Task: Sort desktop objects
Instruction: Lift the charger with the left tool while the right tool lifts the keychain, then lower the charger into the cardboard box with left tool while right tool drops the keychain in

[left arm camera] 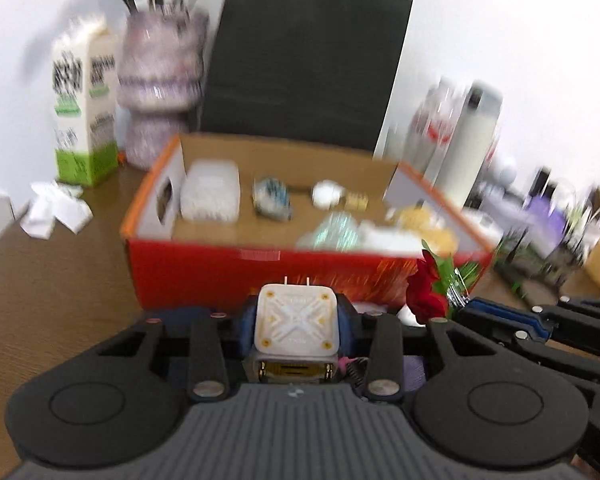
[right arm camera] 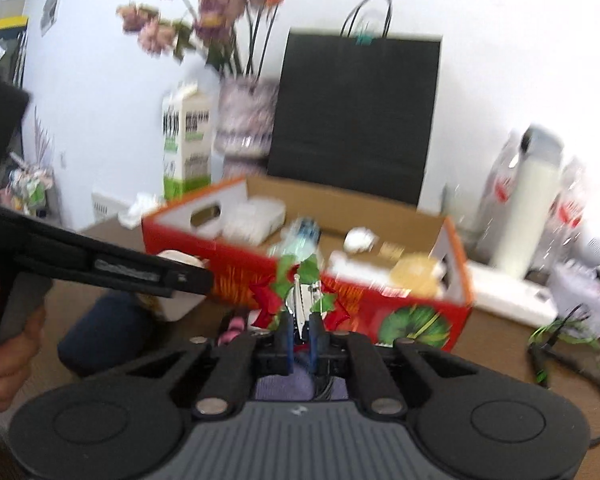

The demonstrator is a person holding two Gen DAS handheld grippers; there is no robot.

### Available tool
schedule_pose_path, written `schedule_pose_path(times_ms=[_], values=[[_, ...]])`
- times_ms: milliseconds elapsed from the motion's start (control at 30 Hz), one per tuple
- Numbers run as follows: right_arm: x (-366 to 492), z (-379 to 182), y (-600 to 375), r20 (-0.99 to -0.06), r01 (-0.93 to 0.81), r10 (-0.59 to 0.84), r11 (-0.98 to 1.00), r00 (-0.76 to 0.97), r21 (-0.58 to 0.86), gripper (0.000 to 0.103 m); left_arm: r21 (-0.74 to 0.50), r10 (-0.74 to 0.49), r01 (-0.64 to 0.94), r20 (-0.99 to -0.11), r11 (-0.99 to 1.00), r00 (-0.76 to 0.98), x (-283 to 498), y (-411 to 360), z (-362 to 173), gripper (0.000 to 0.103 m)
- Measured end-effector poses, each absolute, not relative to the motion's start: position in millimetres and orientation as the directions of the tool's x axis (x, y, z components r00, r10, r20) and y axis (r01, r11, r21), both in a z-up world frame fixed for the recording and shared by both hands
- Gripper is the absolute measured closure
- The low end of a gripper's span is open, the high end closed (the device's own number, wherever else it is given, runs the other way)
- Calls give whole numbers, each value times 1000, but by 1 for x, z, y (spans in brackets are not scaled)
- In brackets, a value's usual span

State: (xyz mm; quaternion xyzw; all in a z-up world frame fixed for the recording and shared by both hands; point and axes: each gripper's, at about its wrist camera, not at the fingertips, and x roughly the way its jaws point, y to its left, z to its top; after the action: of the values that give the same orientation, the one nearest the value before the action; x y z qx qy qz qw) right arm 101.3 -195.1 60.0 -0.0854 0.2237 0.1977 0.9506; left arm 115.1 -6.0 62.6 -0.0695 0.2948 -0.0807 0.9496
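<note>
Both views bright, even indoor light, white wall point(left arm camera: 500, 40) nearly blown out, shadows soft. Heavy motion blur on bkgd: red box point(left arm camera: 300, 272), carton point(left arm camera: 84, 108), bottles point(right arm camera: 532, 200) all smeared; only gripper bodies up close stay sharp. Strong fisheye bend and dark vignette at corners.
</note>
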Motion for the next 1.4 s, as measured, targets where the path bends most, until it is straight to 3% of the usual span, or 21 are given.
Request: schedule_pose_path(times_ms=[233,667,867,1167,1267,1400], values=[[41,89,-205,-397,-426,372,903,839,-55,97,-171,-214,150,-466,974,858,47,-6,101,64],[-94,45,-224,-498,-338,297,941,815,7,97,-186,-227,149,-535,971,814,-88,-25,50,64],[-128,39,-242,-510,-295,269,955,817,32,97,-210,-232,136,-551,968,802,-115,-21,44,64],[-95,67,-252,-450,-294,265,956,853,5,97,-212,-260,179,-460,961,849,-79,-18,84,64],[-54,92,-254,-416,-314,277,949,866,-22,97,-228,-289,209,-417,951,862,-32,-15,117,64],[31,131,-256,-409,-348,306,937,860,-30,96,-247,-340,252,-438,936,833,57,-20,153,64]])
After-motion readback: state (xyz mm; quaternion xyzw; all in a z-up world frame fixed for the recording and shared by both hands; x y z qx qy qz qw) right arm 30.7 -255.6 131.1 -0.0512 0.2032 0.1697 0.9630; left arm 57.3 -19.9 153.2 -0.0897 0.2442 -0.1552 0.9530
